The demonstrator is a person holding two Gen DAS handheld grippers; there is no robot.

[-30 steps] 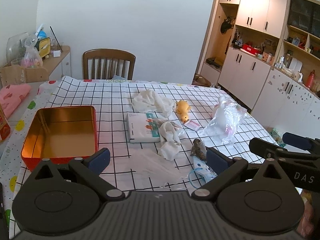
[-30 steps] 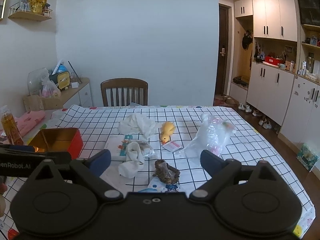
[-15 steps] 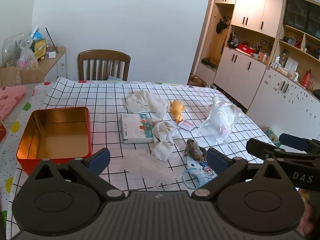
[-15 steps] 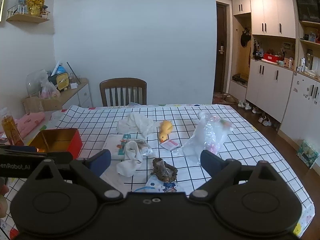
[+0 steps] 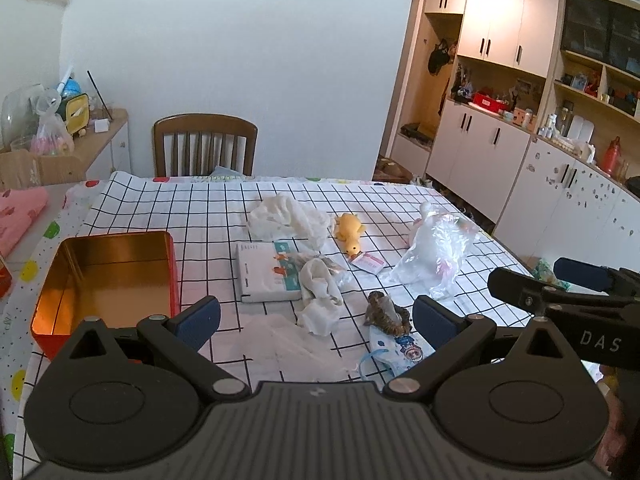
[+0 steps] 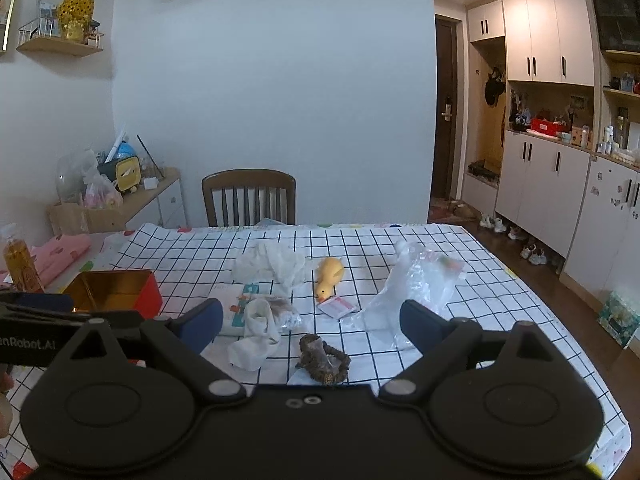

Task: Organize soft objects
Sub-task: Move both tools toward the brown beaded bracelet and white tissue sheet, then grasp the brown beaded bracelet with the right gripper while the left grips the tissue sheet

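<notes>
On the checked tablecloth lie a yellow plush duck (image 5: 349,232) (image 6: 329,273), a crumpled white cloth (image 5: 288,218) (image 6: 272,262), a white sock (image 5: 320,296) (image 6: 256,332), a brown scrunchie (image 5: 386,313) (image 6: 323,360), a face mask (image 5: 394,354) and a clear plastic bag (image 5: 438,250) (image 6: 420,284). A red tin with a gold inside (image 5: 104,276) (image 6: 116,292) stands open at the left. My left gripper (image 5: 316,320) is open and empty above the near table edge. My right gripper (image 6: 311,322) is open and empty, also seen at the right in the left wrist view (image 5: 560,284).
A white wipes pack (image 5: 266,272) lies under the sock. A small pink packet (image 5: 368,262) lies by the duck. A wooden chair (image 5: 205,144) stands at the far table edge. A pink cloth (image 5: 20,212) and a bottle (image 6: 20,260) sit at the left.
Both grippers have drawn back and risen a little, so the table items sit slightly farther away. Nothing on the table has moved.
</notes>
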